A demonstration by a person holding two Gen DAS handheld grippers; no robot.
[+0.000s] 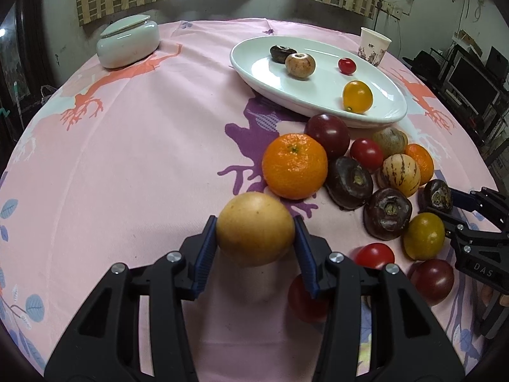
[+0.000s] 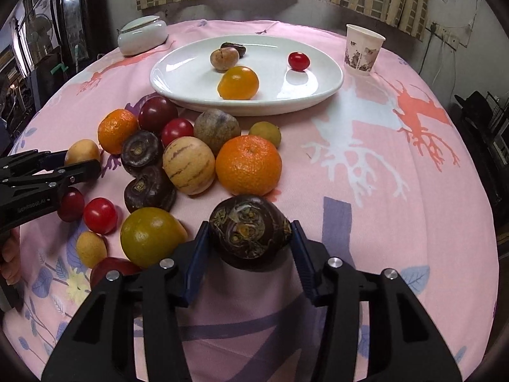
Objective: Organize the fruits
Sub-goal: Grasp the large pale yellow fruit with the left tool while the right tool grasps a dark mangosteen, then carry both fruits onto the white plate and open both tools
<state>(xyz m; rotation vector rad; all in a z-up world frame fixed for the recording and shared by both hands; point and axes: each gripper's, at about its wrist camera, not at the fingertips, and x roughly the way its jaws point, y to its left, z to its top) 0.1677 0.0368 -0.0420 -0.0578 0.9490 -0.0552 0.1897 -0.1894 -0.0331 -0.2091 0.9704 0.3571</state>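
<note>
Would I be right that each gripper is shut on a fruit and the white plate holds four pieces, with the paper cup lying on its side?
Nearly. The cup stands upright beside the plate, as the right wrist view shows. The rest holds: the left gripper is shut on a yellow fruit, the right gripper on a dark fruit, and the plate holds four pieces.

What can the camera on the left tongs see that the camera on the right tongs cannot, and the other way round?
Only the left view shows its own left tongs from behind, shut on a yellow round fruit, and dark screens at the room's right edge.

Only the right view shows its own right tongs from behind, shut on a dark water chestnut, and a standing fan at the left.

Both show the white plate holding four fruits, the paper cup, the lidded ceramic jar and the fruit pile.
</note>
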